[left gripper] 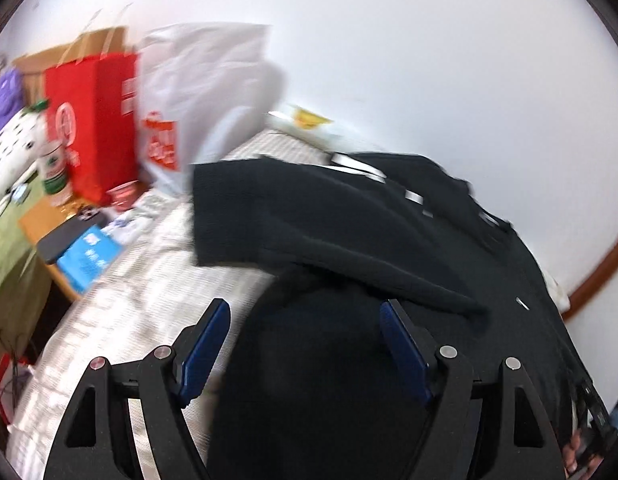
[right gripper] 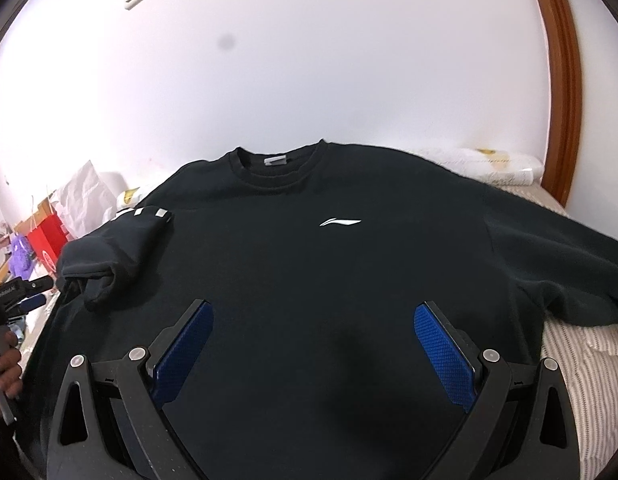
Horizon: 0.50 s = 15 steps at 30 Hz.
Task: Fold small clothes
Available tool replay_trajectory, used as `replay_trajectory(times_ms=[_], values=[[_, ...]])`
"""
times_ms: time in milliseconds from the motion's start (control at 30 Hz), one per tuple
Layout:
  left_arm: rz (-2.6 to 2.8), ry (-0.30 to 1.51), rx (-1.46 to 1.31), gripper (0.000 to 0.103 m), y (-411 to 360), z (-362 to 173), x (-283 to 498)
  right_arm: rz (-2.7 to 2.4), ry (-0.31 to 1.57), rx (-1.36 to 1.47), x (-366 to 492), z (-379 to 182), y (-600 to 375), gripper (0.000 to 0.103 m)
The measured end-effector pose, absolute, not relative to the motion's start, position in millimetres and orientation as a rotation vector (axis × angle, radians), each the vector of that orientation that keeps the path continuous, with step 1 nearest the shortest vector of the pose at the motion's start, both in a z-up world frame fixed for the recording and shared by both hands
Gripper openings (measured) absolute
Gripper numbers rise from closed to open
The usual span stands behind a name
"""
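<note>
A black sweatshirt (right gripper: 329,272) with a small white chest logo (right gripper: 340,222) lies front up on a bed, collar toward the wall. Its left sleeve (right gripper: 121,240) is folded in over the chest; in the blurred left wrist view that sleeve (left gripper: 309,220) lies across the body. My left gripper (left gripper: 305,308) hovers open over the shirt's dark fabric, nothing pressed between its blue pads. It also shows at the left edge of the right wrist view, held by a hand (right gripper: 5,356). My right gripper (right gripper: 313,308) stands open above the lower chest, empty. The right sleeve (right gripper: 569,264) is spread out.
The bed has a pale striped cover (right gripper: 581,360). A side table at the left carries a red paper bag (left gripper: 93,120), a white plastic bag (left gripper: 197,92), a green-labelled bottle (left gripper: 53,168) and a blue box (left gripper: 89,258). A wooden frame (right gripper: 561,80) runs up the right.
</note>
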State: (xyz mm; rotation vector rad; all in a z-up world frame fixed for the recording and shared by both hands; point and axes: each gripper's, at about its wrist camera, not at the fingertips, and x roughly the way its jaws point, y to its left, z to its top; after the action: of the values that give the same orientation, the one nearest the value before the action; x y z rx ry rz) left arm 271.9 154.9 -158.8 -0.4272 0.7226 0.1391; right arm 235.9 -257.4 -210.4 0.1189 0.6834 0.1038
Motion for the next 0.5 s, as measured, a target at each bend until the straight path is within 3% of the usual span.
replay_trajectory(times_ms=[400,500], values=[[0.108,0.755,-0.644,0.073,213.0,-191.3,324.4,0.101,0.735,0.106,247.1,-228.3,-253.5,0.100],[0.134,0.727,-0.608,0.044,208.7,-182.6,328.0,0.108,0.735,0.099,246.8,-229.4,-251.9,0.100]])
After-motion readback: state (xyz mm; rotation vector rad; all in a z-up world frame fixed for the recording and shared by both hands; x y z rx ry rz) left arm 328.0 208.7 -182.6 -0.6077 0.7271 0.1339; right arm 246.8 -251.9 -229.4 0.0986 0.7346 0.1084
